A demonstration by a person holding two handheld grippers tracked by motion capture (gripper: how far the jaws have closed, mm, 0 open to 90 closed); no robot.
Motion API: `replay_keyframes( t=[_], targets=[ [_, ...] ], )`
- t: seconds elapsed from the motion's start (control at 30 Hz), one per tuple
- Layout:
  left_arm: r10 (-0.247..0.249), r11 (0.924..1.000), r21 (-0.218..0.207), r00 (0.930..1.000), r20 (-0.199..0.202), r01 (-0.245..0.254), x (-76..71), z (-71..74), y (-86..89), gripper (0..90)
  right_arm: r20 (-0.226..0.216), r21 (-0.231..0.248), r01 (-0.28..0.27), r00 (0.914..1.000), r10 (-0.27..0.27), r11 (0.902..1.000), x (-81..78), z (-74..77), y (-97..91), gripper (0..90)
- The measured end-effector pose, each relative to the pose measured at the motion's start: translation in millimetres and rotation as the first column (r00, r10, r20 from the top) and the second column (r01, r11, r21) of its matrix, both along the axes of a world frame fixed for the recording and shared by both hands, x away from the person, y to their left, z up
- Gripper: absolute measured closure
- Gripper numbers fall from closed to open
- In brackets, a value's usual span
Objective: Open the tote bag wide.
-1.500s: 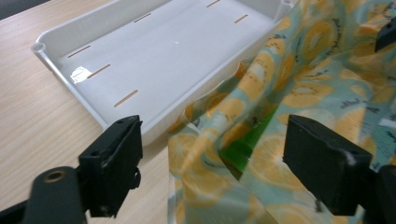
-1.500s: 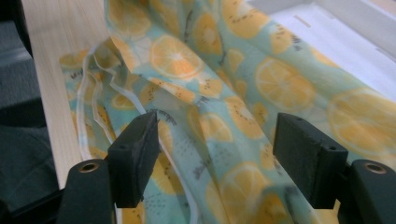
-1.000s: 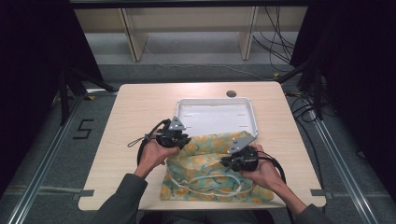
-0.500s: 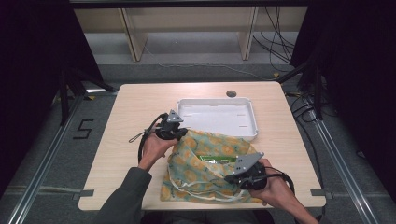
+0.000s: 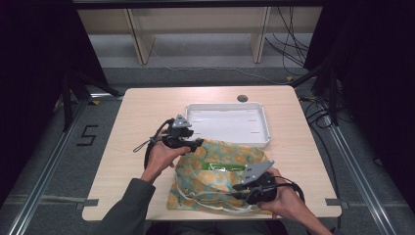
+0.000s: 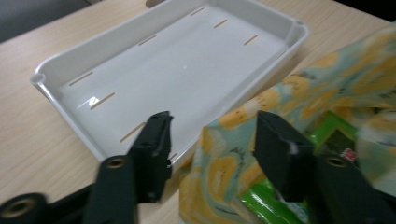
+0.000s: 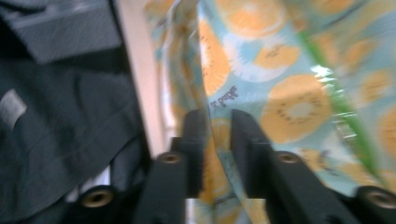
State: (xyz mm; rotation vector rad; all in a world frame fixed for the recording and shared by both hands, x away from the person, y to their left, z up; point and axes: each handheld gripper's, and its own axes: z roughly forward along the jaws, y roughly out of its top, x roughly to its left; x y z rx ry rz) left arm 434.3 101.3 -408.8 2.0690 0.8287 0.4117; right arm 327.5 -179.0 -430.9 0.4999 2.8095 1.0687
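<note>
While both sets of jaws have just been opening, left gripper (image 5: 188, 143) now stands apart over the fruit-print drawstring bag (image 5: 220, 176) by the white tray (image 5: 266, 128), right gripper (image 5: 243, 192) narrowly parted around a fold, bag released, flat on the bench (image 5: 127, 147).

The left part of the surface (image 5: 122, 147) is bare wood, and the far strip behind the white tray (image 5: 230, 122) is also free. The tray stands in the middle, touching the patterned cloth bag (image 5: 220, 176), which covers the near middle. Between tray and bag there is no passage. The right edge leaves a narrow free strip.
</note>
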Motion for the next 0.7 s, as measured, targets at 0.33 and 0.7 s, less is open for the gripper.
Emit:
replay_keyframes(
  t=[0.33, 0.7],
  targets=[
    [-0.169, 0.9848, -0.044, 0.9857, -0.006, 0.168, -79.0, 7.5, -8.5, 30.2, 0.084, 0.185, 0.173, 0.978, -0.191, 0.9674, 30.7, 45.8, -31.7, 42.5],
    [-0.324, 0.9421, 0.101, 0.946, 0.022, 0.32, -101.2, -38.2, -32.1, 28.2, 0.072, 0.064, 0.323, 0.9423, -0.327, 0.9443, 95.7, 32.1, -35.0, 44.5]
  ],
)
